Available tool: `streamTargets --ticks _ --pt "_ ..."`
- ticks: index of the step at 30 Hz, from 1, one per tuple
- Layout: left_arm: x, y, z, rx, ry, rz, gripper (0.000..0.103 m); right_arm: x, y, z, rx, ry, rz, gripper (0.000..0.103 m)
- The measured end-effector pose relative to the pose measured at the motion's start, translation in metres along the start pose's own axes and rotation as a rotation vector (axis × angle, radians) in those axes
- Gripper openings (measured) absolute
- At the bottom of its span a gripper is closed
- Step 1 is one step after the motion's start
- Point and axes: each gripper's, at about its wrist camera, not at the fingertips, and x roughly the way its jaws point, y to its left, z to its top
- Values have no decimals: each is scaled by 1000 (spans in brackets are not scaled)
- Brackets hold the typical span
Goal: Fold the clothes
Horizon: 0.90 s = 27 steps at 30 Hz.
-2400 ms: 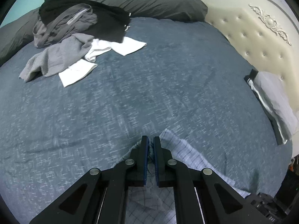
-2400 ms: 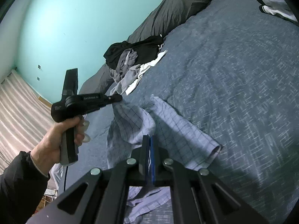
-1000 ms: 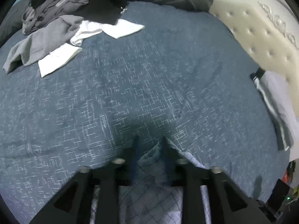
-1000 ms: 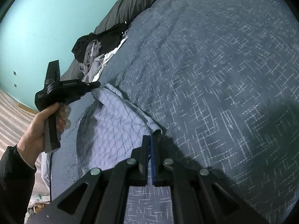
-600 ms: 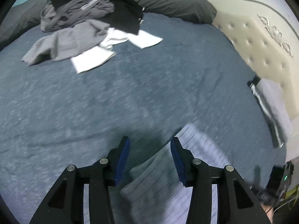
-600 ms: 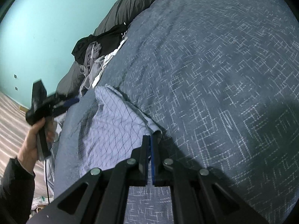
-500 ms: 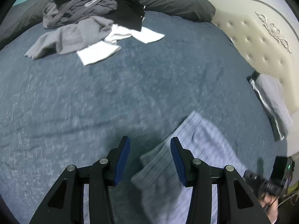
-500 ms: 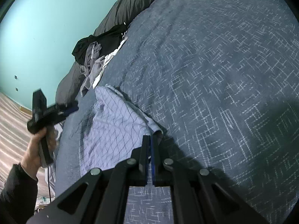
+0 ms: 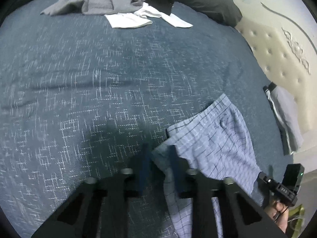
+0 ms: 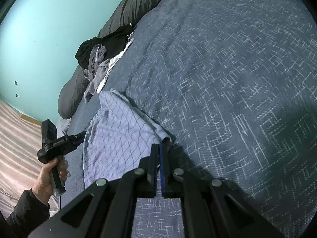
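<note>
Left wrist view | checked shorts [image 9: 216, 144] flat on bed [image 9: 99, 79], well short of clothes pile [image 9: 111, 2] | left gripper [image 9: 158, 168] just closing on near corner, to lift for folding | right gripper [image 10: 159, 156] pinching opposite corner, anchoring cloth.

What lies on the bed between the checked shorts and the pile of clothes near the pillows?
Nothing: in the left wrist view only bare blue bedspread stretches from the checked shorts to the pile of clothes.
</note>
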Motion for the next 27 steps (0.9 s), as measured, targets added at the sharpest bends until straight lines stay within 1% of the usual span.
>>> streamTargets --ticks 3,5,8,12,16,19,26,27 --pt "-2 -2 3 -5 -10 -7 1 0 0 0 2 1 0 2" --pt "-5 -2 6 -24 -20 -22 1 0 -1 0 3 2 -1 2" --pt "-7 1 13 -57 -35 -25 1 0 -1 -1 4 4 -4 2" --pt "-3 1 18 -68 -27 -17 1 -1 -2 -2 5 4 -4 2" --pt "-4 6 21 -109 -49 -3 1 -2 -3 -2 7 3 -5 2" --pt "-1 8 18 -103 -44 12 1 -1 -3 -2 6 6 -10 2" --pt "-1 3 17 -104 -50 17 1 0 -5 -2 18 10 -10 2" --pt "-4 0 15 -94 -55 25 3 -1 -5 -2 21 8 -5 2"
